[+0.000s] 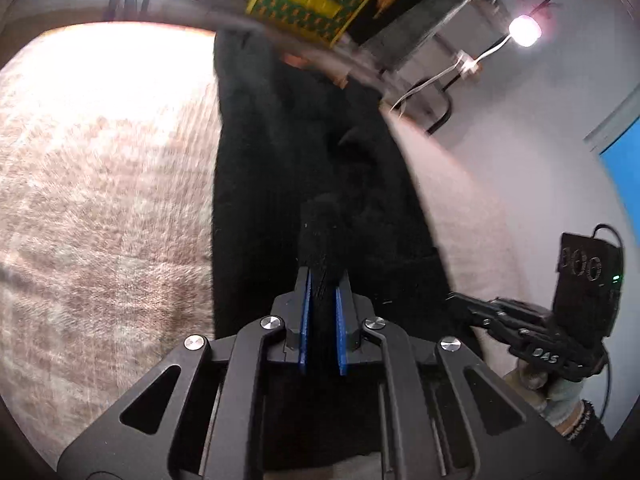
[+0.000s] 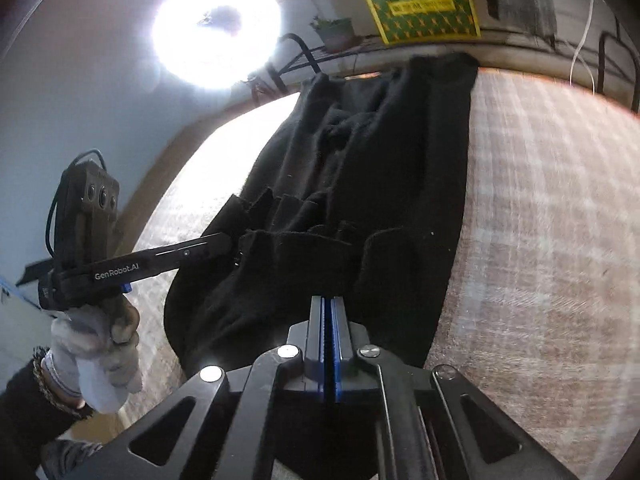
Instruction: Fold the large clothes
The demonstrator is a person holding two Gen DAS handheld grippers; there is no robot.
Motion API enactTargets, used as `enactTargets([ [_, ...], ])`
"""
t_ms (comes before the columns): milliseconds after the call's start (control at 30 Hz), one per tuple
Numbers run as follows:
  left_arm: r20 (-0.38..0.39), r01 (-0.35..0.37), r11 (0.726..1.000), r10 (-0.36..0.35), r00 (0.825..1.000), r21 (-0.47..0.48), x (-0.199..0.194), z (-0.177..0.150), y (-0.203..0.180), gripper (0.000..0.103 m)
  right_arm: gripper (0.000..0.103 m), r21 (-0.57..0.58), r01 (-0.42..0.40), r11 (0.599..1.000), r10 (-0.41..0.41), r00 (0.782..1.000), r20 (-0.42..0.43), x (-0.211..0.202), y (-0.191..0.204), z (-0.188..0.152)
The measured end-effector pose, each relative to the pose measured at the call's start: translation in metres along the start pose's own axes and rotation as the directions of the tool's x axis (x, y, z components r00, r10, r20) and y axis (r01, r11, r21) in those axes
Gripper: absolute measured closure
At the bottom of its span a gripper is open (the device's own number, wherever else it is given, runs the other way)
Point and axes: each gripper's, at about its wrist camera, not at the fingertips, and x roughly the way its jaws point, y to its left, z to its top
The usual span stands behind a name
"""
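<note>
The left gripper (image 1: 323, 280) pinches a bunched fold of soft black knit garment (image 1: 280, 168) between blue pads. The right gripper (image 2: 328, 308) is fully closed, the cloth's edge at its tips. Both hang over a fuzzy pinkish-beige blanket (image 1: 100, 200).

So the thing being folded is a big black garment (image 1: 304, 152), looks like a fuzzy knit sweater. It's stretched out long across a pinkish-beige plaid blanket (image 1: 100, 200), with the far end reaching the blanket's edge. The middle is rumpled and bunched into folds, not flat at all. The near end is lifted off the blanket, with a tuft of the fabric pinched up, and the near edge looks creased and pleated.
</note>
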Motion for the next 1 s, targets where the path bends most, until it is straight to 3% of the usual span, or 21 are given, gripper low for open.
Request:
enactTargets([
  [100,0.087,-0.003,1.000,0.002,0.996,0.010,-0.024,0.000,-0.004,0.095,0.103,-0.044,0.029,0.999,-0.026,0.997,0.066,-0.021,0.010,0.004],
  [200,0.066,-0.097,0.995,0.095,0.993,0.026,-0.007,0.004,0.005,0.095,0.103,-0.049,0.071,0.996,-0.065,0.990,0.122,-0.028,0.004,0.014],
  [267,0.032,-0.144,0.989,0.143,0.989,0.020,0.014,0.005,0.014,0.094,0.103,-0.008,0.085,0.996,-0.084,0.993,0.089,-0.014,-0.008,0.017],
  [400,0.030,-0.176,0.984,0.175,0.984,0.031,0.016,0.002,0.015,0.088,0.103,-0.074,0.164,0.984,-0.162,0.986,0.029,0.010,-0.007,0.013],
  [467,0.038,-0.187,0.982,0.186,0.982,0.020,0.007,0.005,0.017,0.075,0.092,-0.045,0.156,0.987,-0.154,0.987,0.037,0.002,-0.013,0.011],
  [500,0.047,-0.178,0.984,0.177,0.983,0.013,0.000,0.008,0.019,0.074,0.076,-0.013,0.141,0.990,-0.140,0.989,0.053,-0.004,-0.018,0.011],
  [533,0.061,-0.170,0.985,0.169,0.984,0.012,-0.008,0.014,0.021,0.074,0.070,0.009,0.127,0.992,-0.127,0.989,0.073,-0.011,-0.023,0.010],
  [767,0.134,-0.167,0.985,0.162,0.978,0.029,-0.041,0.058,0.033,0.071,0.068,0.101,0.050,0.994,-0.067,0.982,0.177,-0.039,-0.057,0.023],
  [1000,0.149,-0.181,0.977,0.163,0.975,0.116,-0.003,0.119,0.039,0.071,0.075,0.050,0.083,0.995,-0.092,0.974,0.209,-0.027,-0.073,0.068],
])
